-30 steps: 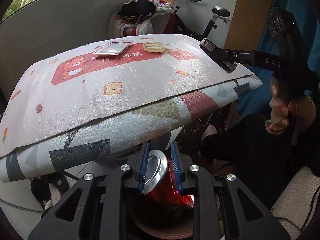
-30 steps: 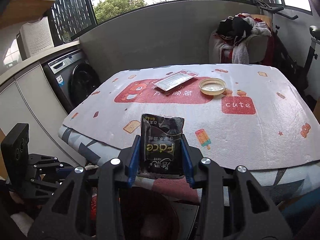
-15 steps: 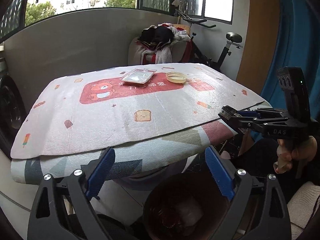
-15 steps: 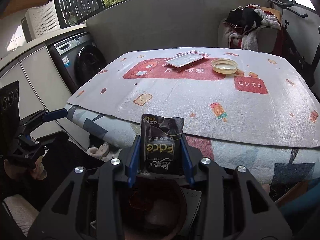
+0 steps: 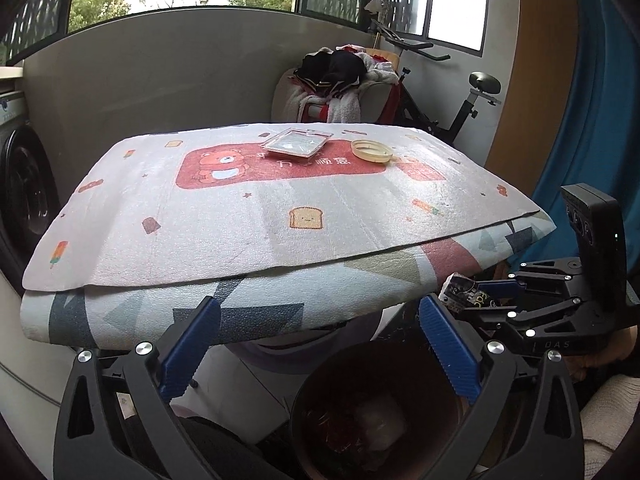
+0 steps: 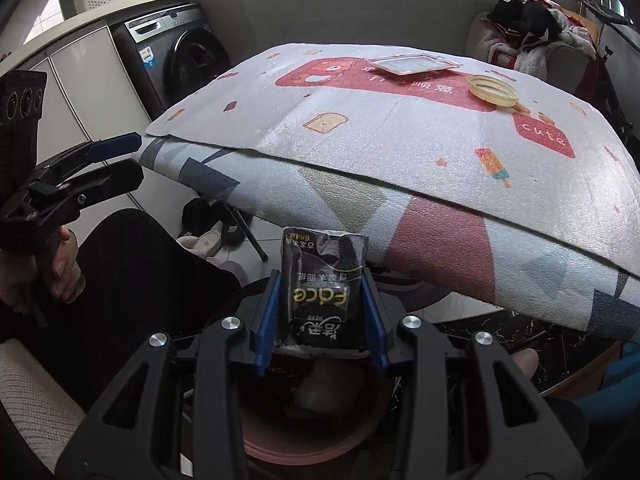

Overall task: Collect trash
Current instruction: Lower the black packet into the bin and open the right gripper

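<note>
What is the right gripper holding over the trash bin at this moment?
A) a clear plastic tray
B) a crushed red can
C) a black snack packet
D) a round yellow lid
C: the right gripper is shut on the black snack packet above the brown trash bin; the lid and tray lie on the table.
</note>
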### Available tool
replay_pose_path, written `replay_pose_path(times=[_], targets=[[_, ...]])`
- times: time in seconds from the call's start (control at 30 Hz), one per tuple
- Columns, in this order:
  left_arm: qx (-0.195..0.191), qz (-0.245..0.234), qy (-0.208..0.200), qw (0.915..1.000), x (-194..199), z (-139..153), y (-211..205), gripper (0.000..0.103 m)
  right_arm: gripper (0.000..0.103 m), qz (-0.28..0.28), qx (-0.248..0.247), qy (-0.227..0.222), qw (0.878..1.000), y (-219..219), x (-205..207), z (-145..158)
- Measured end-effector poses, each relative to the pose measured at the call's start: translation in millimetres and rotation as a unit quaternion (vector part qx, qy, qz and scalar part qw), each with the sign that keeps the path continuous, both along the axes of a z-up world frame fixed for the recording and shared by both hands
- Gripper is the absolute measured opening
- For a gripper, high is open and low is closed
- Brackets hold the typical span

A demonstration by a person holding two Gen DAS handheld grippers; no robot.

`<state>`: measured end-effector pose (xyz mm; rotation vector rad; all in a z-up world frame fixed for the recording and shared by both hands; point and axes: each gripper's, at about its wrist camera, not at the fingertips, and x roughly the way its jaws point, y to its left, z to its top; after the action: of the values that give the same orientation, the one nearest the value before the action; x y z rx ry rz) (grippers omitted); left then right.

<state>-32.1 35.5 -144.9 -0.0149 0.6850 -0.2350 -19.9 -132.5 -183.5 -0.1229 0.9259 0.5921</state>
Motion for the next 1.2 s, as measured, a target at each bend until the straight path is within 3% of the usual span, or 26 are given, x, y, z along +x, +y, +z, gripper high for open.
replay_pose_path(times=[0.77,0.93,1.03,1.2], targets=[[-0.019,0.015,0.018,0.9995,4,-6,8,0.097,0.044,0.016,-0.031,0.008,0.999,12,-2,-10],[-0.02,0.018,0.021,0.9994,5,-7,10,0.097,0.082,-0.002,-0.044,0.0,0.999,10,0,-10],[-0.02,0.02,0.024,0.9993,6,-8,10,0.097,0.091,-0.013,-0.047,-0.004,0.999,8,1,-10],[-0.021,0.022,0.027,0.9992,8,-9,11,0.097,0.095,-0.027,-0.052,0.0,0.998,6,5,-13]])
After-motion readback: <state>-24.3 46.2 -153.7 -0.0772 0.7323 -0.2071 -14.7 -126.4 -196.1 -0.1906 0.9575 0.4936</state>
